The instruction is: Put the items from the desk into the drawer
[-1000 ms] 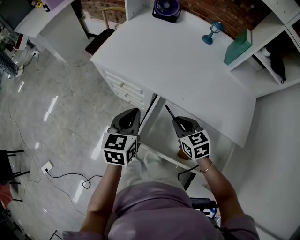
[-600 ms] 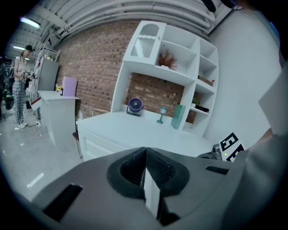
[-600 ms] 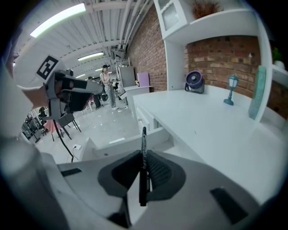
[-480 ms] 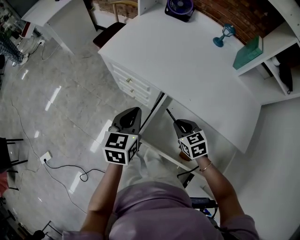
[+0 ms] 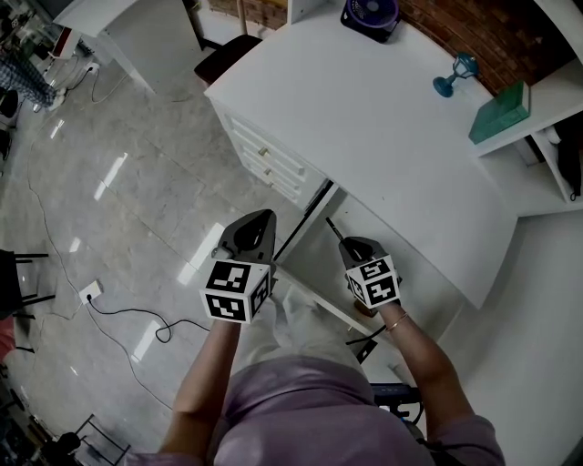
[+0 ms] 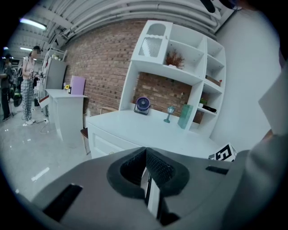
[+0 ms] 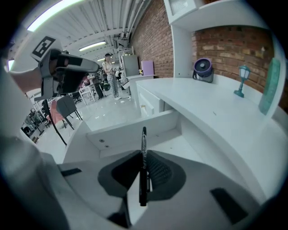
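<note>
Right tongs (image 7: 144, 173) pinched on the pen (image 7: 143, 143), which pokes straight out along the jaws, just over the open drawer (image 7: 130, 131); left tongs (image 6: 146, 170) shut, empty, farther off.

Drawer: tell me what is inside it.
In the drawer, the visible bottom is bare white. The pen, clamped in the right tongs, hangs above it. The tongs and the desk top cover the rest.

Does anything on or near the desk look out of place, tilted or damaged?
Nothing stands out. The fan, the small blue lamp and the teal book stand upright on the desk. The drawer is pulled open, and the right gripper holds a black pen over it.
</note>
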Demonstrator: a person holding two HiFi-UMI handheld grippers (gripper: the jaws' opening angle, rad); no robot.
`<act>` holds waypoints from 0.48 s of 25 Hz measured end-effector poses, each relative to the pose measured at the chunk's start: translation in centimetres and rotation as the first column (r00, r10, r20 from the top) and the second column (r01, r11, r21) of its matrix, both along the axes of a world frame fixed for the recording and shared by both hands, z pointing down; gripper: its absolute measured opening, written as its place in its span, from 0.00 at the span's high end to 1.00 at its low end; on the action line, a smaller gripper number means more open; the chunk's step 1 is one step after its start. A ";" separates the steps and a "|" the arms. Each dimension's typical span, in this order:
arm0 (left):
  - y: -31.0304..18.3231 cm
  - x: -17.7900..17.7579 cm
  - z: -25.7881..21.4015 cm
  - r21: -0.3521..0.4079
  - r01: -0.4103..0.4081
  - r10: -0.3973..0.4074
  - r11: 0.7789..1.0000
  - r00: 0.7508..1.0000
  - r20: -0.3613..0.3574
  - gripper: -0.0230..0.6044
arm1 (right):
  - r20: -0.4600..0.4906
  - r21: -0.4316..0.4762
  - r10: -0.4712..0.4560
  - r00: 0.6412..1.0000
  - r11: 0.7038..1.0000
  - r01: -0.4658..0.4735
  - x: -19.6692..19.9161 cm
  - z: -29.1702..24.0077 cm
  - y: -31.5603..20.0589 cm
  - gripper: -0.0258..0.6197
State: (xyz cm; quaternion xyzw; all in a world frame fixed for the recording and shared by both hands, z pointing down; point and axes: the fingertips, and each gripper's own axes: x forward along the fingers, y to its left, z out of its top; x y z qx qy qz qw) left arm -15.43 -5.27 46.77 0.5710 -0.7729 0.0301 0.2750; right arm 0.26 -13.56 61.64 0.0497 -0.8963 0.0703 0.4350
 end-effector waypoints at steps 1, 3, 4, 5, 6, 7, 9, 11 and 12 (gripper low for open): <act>0.3 -0.2 0.1 -0.003 0.006 -0.006 1.000 1.000 -0.001 0.96 | -0.007 -0.001 -0.005 1.000 1.000 0.005 -0.2 0.3 0.2 0.89; 0.8 -0.6 0.3 -0.010 0.018 -0.018 1.000 1.000 -0.002 0.96 | -0.020 -0.002 -0.015 1.000 1.000 0.015 -0.5 0.9 0.4 0.89; 0.9 -0.8 0.5 -0.013 0.024 -0.024 1.000 1.000 -0.003 0.96 | -0.026 -0.002 -0.019 0.999 1.000 0.019 -0.6 1.2 0.5 0.89; 1.1 -1.0 0.7 -0.016 0.029 -0.030 0.999 1.000 -0.004 0.96 | -0.034 -0.002 -0.023 0.999 1.000 0.023 -0.7 1.5 0.5 0.89; 1.2 -1.1 0.8 -0.018 0.035 -0.035 0.999 0.999 -0.005 0.96 | -0.044 -0.002 -0.026 0.999 1.000 0.026 -0.8 1.9 0.6 0.89; 1.3 -1.3 0.9 -0.020 0.039 -0.039 0.999 0.999 -0.007 0.96 | -0.054 -0.004 -0.030 0.998 1.000 0.030 -0.9 2.2 0.6 0.89; 1.5 -1.4 1.1 -0.024 0.046 -0.046 0.999 0.999 -0.010 0.96 | -0.071 -0.007 -0.039 0.997 0.999 0.039 -0.9 2.8 0.7 0.89; 1.6 -1.5 1.3 -0.027 0.052 -0.052 0.998 0.999 -0.014 0.96 | -0.088 -0.009 -0.049 0.995 0.999 0.049 -0.8 3.4 0.8 0.89; 1.6 -1.6 1.3 -0.029 0.054 -0.055 0.998 0.998 -0.016 0.96 | -0.095 -0.009 -0.054 0.994 0.999 0.053 -0.7 3.6 0.9 0.89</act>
